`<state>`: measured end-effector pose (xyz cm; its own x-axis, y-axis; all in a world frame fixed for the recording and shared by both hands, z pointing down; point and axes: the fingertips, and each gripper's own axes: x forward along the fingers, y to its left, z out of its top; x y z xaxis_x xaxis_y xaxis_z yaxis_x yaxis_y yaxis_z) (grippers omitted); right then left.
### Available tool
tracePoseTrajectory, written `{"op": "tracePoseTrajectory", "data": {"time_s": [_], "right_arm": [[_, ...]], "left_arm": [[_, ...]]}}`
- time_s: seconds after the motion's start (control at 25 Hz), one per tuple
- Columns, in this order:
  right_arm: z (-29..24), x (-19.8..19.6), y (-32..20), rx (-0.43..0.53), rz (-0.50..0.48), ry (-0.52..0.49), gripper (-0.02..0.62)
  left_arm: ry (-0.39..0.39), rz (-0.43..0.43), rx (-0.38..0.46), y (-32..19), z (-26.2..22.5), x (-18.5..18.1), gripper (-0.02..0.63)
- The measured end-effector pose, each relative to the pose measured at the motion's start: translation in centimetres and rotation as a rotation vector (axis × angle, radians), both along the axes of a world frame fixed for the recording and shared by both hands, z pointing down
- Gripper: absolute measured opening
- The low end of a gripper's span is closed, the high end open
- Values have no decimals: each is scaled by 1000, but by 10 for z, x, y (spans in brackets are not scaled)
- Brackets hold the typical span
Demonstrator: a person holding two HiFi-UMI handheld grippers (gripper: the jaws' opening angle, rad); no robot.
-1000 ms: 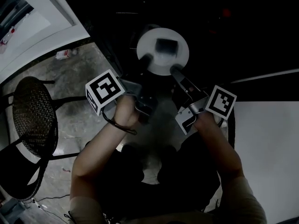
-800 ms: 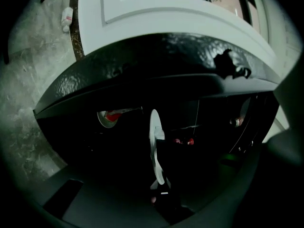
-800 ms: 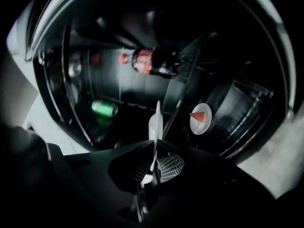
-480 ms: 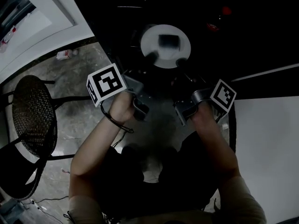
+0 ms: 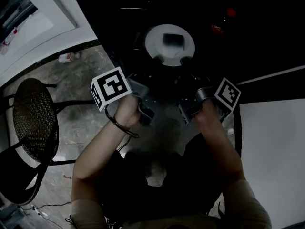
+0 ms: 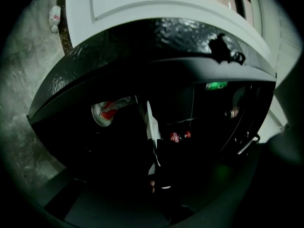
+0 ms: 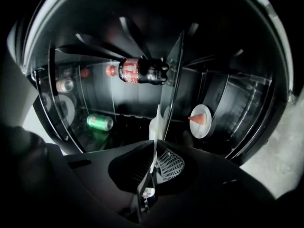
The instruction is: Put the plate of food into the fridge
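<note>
While left gripper [image 5: 157,59], fingers just closing, and right gripper [image 5: 185,60] pinch plate [image 5: 155,42] rim, food [image 5: 172,39] sits on it inside fridge [image 7: 228,94].

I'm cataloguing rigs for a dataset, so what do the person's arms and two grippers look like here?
Both the left gripper and right gripper are dark grey, each carrying a white cube with black square markers. The right one's pads are ribbed. Short beige sleeves; a dark cord loops the left wrist. The left jaws have just been closing, the plate's rim between them.
</note>
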<state>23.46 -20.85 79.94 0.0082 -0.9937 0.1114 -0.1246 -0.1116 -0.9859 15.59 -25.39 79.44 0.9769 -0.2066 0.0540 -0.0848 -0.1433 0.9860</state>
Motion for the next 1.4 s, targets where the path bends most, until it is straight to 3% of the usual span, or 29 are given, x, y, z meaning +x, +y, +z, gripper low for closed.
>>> {"op": "tracePoseTrajectory", "data": {"time_s": [0.16,0.32,0.84,1.12,1.4], "right_arm": [[-2,-5,-9,23,-68,29,31],[-6,-12,-10,29,-112,60,32],[-4,-31,-14,24,-169,126,32],[-1,-23,-15,20,-107,115,31],[1,-20,-21,26,-71,93,31]], "left_arm": [[73,-90,-116,-15,1,-1,20],[63,-147,-79,-25,2,-2,18],[49,-200,-6,-37,3,0,20],[-1,-123,153,-27,-3,3,26],[-107,71,340,-3,-4,4,43]]}}
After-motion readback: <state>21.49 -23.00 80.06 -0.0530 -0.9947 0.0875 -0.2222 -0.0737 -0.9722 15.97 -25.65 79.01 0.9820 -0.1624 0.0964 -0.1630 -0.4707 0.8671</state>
